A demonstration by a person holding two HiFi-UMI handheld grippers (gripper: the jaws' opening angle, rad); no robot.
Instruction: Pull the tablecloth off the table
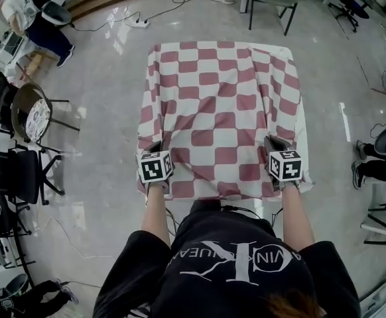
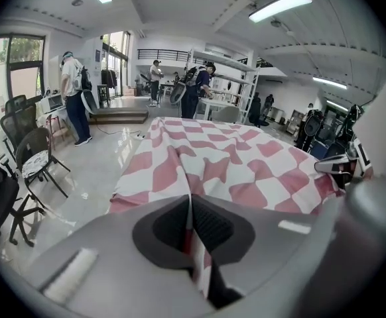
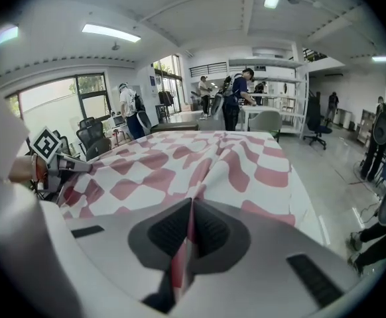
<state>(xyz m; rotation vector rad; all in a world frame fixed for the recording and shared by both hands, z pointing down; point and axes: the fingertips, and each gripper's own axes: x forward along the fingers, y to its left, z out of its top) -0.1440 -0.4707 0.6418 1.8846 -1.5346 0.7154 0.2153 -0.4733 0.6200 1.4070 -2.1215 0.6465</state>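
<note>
While the left gripper point(image 2: 190, 207) is clamping its jaws tight on a fold of the red-and-white checked tablecloth point(image 2: 213, 154), the right gripper point(image 3: 192, 211) is doing the same, its jaws pressing together on a pinched ridge of that cloth. Each ridge is running away from its jaws as a long crease across the top of the cloth. Between the two pairs of jaws the near hem is hanging over the table's near edge, just in front of the person's black shirt point(image 1: 226, 264). Beyond the jaws the cloth is lying rumpled over most of the table point(image 1: 305, 138). Its left side is draping over the edge, and a bare white strip of tabletop is showing just outside the right jaws. Farther out past the left jaws, black chairs point(image 1: 22, 174) are standing on the glossy grey floor point(image 1: 100, 78). Well beyond the table's far edge, several people point(image 3: 236, 101) are standing near white shelving point(image 3: 272, 71).
</note>
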